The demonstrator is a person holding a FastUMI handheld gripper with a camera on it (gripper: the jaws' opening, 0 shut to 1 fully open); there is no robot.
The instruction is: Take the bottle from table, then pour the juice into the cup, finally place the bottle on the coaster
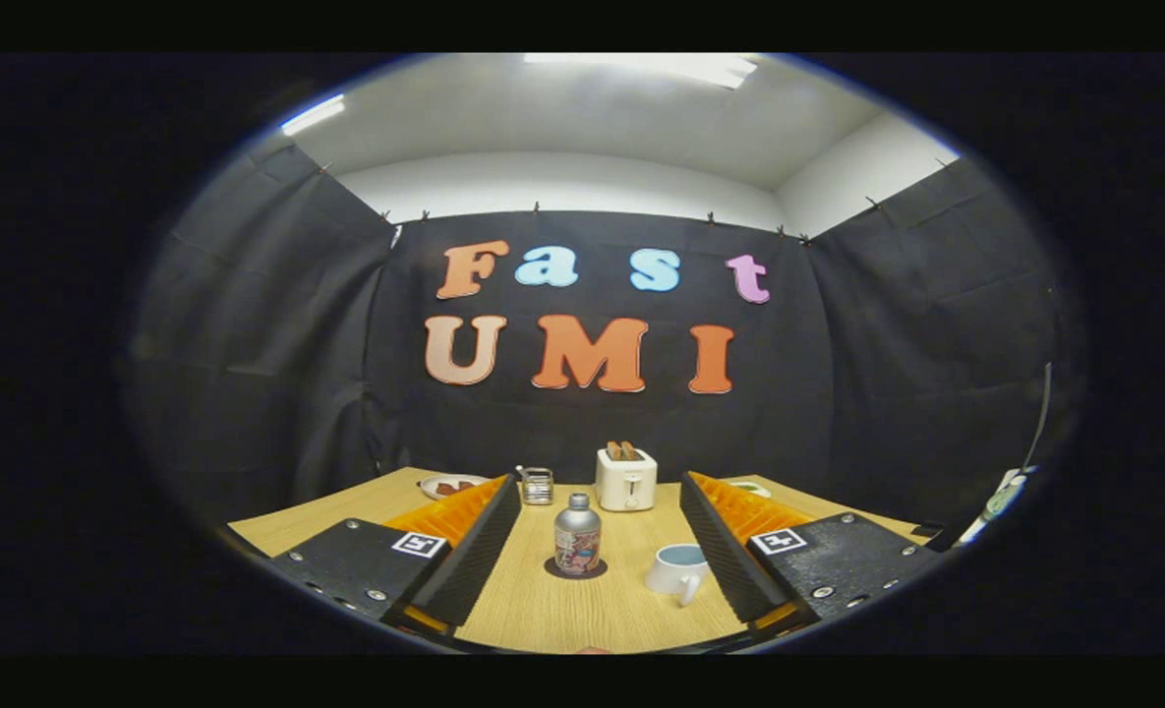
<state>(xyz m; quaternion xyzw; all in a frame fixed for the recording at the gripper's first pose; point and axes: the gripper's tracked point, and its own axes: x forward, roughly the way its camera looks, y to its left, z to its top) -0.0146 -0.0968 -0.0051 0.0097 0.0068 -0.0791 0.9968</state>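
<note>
A small silver bottle [577, 536] with a printed label and a screw cap stands upright on a dark round coaster [576, 568] on the wooden table [582, 610]. To its right sits a white cup [680, 568] with a handle turned toward me, its inside bluish. My gripper [597, 511] is open, its two fingers spread wide. The bottle stands between the fingers, a little ahead, with nothing touching it. The cup is close to the inside of the right finger [715, 541].
At the back of the table stands a white toaster [626, 477] with toast in it. A small metal-and-glass holder [537, 485] is left of it. A plate [449, 485] lies far left, another dish [751, 488] far right. Black cloth walls close the booth.
</note>
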